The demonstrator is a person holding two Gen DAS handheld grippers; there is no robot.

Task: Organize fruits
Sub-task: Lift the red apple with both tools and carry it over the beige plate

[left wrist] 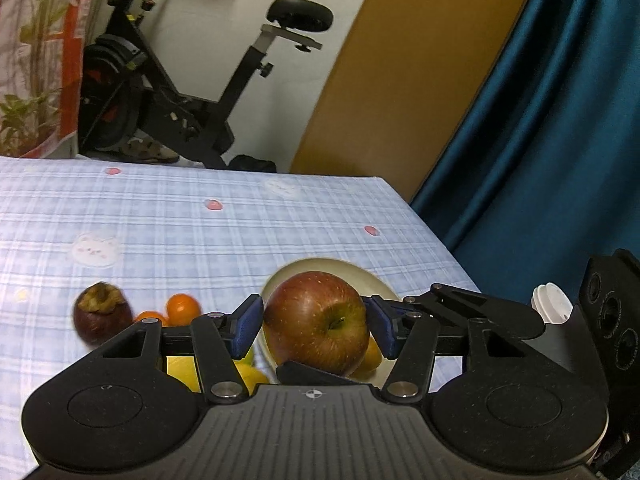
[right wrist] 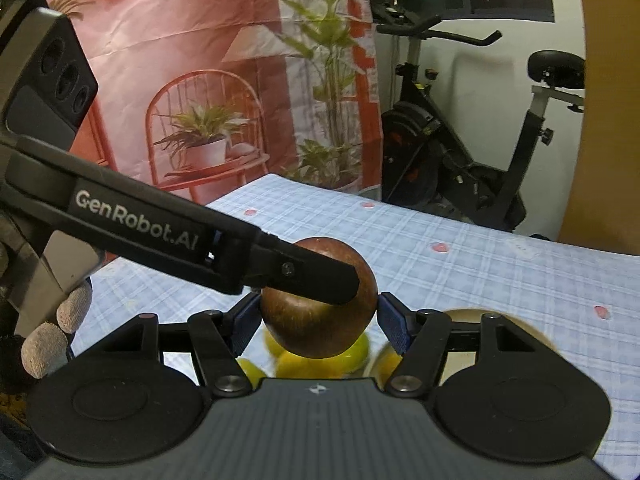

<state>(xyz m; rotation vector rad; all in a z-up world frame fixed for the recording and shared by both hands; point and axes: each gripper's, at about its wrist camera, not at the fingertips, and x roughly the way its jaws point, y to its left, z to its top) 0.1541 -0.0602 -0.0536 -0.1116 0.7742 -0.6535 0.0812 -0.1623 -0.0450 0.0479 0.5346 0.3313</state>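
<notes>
Midway, judging by the spread: apple [left wrist: 316, 322] clamped between both grippers — left [left wrist: 316, 326] and right [right wrist: 319, 320] — above the plate [left wrist: 376, 282] near the table's [left wrist: 200, 216] right edge. Left loose: mangosteen [left wrist: 102, 314], oranges [left wrist: 183, 309], yellow fruit [right wrist: 304, 364] — unsorted.

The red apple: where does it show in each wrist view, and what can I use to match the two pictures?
Left wrist view: red apple low centre, between the left hand-held gripper's blue pads, over the pale plate.
Right wrist view: red apple low centre, between the right hand-held gripper's pads, the other gripper's finger across its top.
Shared landmark: the exercise bike behind the table.
</notes>
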